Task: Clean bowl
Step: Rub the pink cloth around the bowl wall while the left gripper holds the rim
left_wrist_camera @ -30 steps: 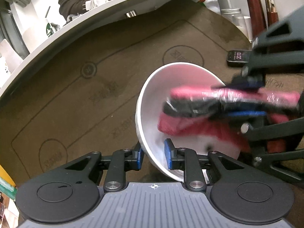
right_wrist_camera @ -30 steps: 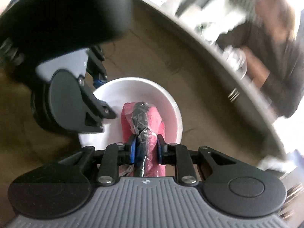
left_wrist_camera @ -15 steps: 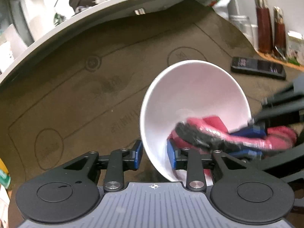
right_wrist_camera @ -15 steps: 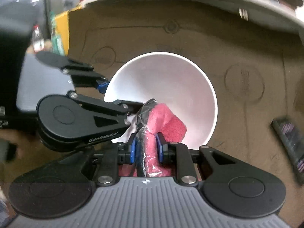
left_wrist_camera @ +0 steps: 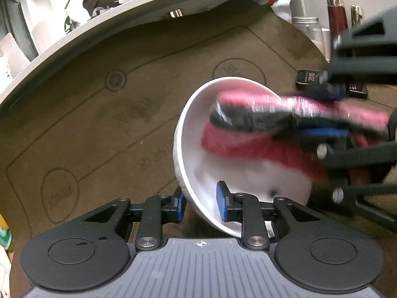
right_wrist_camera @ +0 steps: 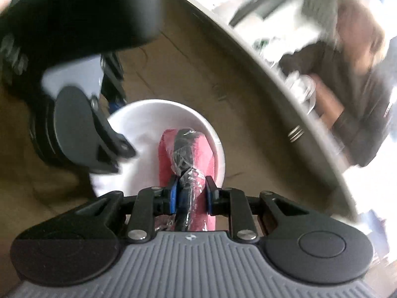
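Observation:
A white bowl (left_wrist_camera: 191, 134) is tilted on its side above the brown mat; it also shows in the right wrist view (right_wrist_camera: 148, 119). My left gripper (left_wrist_camera: 200, 204) is shut on the bowl's near rim, one pad outside and one inside. My right gripper (right_wrist_camera: 190, 193) is shut on a pink cloth (right_wrist_camera: 201, 149) wrapped around a black, film-covered core. The cloth (left_wrist_camera: 248, 139) is pressed inside the bowl, blurred by motion. The right gripper body (left_wrist_camera: 357, 134) reaches in from the right.
A brown mat (left_wrist_camera: 124, 114) with printed outlines covers the table. A phone (left_wrist_camera: 310, 79) lies behind the bowl on the right. A glass jar (left_wrist_camera: 310, 32) and dark red bottles (left_wrist_camera: 337, 15) stand at the back right. A person sits beyond the grey counter edge (right_wrist_camera: 273, 82).
The cloth swept from low in the bowl up to its upper part. The right gripper swung round and its view turned toward the counter. The left gripper kept its hold on the rim.

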`<act>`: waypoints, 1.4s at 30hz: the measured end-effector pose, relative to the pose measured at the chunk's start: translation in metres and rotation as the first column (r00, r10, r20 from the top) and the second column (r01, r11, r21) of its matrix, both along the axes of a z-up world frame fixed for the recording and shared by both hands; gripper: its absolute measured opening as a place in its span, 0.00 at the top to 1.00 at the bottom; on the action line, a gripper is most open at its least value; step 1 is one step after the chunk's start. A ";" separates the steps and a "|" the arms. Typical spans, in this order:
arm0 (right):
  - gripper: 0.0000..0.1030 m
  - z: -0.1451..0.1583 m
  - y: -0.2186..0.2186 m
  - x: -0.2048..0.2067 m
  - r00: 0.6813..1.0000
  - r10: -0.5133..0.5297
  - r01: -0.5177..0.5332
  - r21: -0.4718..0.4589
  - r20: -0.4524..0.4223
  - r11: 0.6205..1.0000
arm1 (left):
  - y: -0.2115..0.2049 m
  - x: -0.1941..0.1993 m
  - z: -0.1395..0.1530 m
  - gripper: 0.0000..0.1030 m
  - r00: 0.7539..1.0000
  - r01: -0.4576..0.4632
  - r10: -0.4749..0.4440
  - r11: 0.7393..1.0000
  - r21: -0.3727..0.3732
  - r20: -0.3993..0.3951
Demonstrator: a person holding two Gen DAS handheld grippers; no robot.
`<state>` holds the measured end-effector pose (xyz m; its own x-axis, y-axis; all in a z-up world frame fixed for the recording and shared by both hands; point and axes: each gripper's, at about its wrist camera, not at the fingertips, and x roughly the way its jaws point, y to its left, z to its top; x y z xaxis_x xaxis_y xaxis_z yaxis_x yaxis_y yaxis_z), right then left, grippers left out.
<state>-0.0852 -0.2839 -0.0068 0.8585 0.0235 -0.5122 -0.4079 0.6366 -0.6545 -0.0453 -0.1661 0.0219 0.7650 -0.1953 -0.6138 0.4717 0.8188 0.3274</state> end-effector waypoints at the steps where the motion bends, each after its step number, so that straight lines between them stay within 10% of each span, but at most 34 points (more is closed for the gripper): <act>1: 0.78 0.001 -0.002 -0.007 1.000 -0.002 0.003 0.027 -0.022 1.000 | 0.001 0.001 0.003 0.70 1.000 -0.001 0.001 1.000 -0.007 0.003; 11: 0.78 0.014 -0.026 -0.007 0.955 0.037 0.125 0.507 -0.296 0.853 | -0.001 -0.005 0.008 0.69 0.999 -0.031 0.031 0.999 0.017 0.040; 20: 0.78 -0.004 -0.016 -0.040 0.982 -0.002 0.077 0.388 -0.190 0.919 | 0.000 -0.009 -0.001 0.70 0.999 -0.028 0.028 1.000 -0.002 0.027; 23: 0.78 -0.007 -0.001 -0.031 1.000 -0.018 0.020 0.112 -0.021 0.994 | -0.002 -0.010 -0.002 0.73 1.000 -0.010 0.010 1.000 0.007 0.015; 26: 0.78 -0.027 0.012 -0.044 0.967 0.048 0.019 -0.258 0.251 0.966 | -0.004 -0.011 -0.002 0.73 1.000 -0.005 0.005 1.000 0.007 0.012; 28: 0.78 -0.019 0.011 -0.053 0.956 0.081 -0.009 -0.249 0.282 0.969 | -0.002 -0.010 -0.002 0.73 1.000 -0.004 0.004 1.000 0.003 0.009; 36: 0.78 -0.002 -0.005 -0.019 0.991 -0.002 0.021 0.137 -0.134 0.990 | 0.002 -0.003 0.007 0.63 1.000 -0.013 0.013 1.000 -0.021 0.013; 42: 0.77 0.008 -0.030 -0.013 0.949 0.005 0.165 0.509 -0.316 0.845 | 0.007 -0.012 0.002 0.66 0.999 -0.051 0.052 0.997 -0.059 0.008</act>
